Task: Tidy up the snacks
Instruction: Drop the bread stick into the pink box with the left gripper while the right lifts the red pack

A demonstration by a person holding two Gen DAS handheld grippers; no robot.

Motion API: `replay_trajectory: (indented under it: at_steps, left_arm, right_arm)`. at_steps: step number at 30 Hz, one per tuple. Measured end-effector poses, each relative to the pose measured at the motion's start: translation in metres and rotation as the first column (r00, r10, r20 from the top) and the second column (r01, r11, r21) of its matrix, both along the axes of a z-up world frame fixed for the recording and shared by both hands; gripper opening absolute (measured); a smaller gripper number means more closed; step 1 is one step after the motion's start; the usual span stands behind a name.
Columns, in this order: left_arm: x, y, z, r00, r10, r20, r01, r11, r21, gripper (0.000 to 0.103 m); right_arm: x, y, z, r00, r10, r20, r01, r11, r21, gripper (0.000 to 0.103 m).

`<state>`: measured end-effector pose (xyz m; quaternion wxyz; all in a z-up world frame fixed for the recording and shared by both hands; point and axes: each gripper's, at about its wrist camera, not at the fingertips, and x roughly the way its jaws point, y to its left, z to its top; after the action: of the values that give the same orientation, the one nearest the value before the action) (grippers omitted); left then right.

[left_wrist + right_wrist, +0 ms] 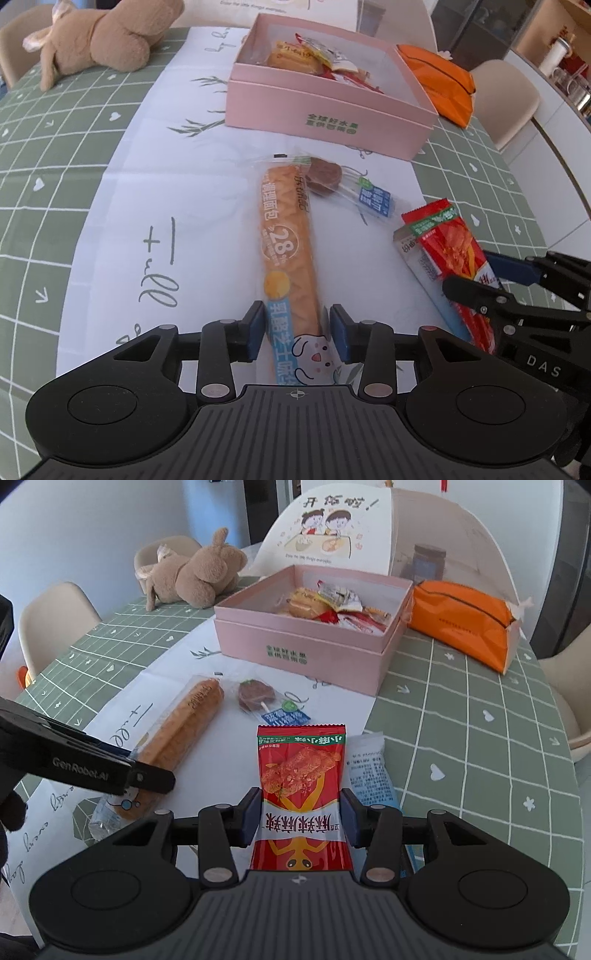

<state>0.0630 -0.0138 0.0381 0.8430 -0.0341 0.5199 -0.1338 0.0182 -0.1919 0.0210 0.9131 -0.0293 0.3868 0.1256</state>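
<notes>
Left gripper [297, 328]: you've got the blue pads straddling the near end of the long bread stick pack [290, 243]. There's a sliver of gap on the right pad, so you're around it, not clamped on it.

Right gripper [301, 814]: jaws closed on the red spicy snack packet [301, 775], both pads touching its lower sides. That one's held.

Bread stick pack: lying lengthwise on the white runner [177, 206], pointing toward the pink box [325, 110]. It's a soft loaf in crinkly film; I'd judge it light but squashable and likely to droop if lifted by one end. Taking it nearer the middle, with a gentle squeeze, should serve you better.

Red packet: flat, thin foil, light and slippery. It will probably flop above the pads, so keep the grip on the filled part, not the sealed edge.

White-and-blue packet [373, 771]: lying just beside the red one, partly beneath it as the left camera shows it.

Lollipop [256, 696]: in clear wrap, between the bread and the box. It looks brittle on a thin stick; pick it by the candy head.

Pink box: open, well ahead of both grippers, already holding several wrapped snacks.
</notes>
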Motion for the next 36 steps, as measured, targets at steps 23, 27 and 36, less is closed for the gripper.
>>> replay_trajectory:
  at_steps: [23,27,36]
  left_arm:
    - [0.097,-0.012,0.126,0.916,-0.065,0.397,0.134,0.98,-0.149,0.033]
    - [0.174,-0.012,0.108,0.949,-0.019,0.314,0.074,0.984,-0.164,0.034]
    - [0.115,0.035,0.061,0.96,0.098,0.262,-0.064,0.989,-0.132,0.034]
  right_arm:
    - [0.012,-0.02,0.014,0.991,-0.133,0.03,0.132,0.991,0.019,0.045]
    - [0.021,-0.014,0.019,0.991,-0.129,0.037,0.129,0.992,-0.009,0.045]
    - [0.056,-0.009,0.047,0.986,-0.11,0.125,0.116,0.993,-0.034,0.045]
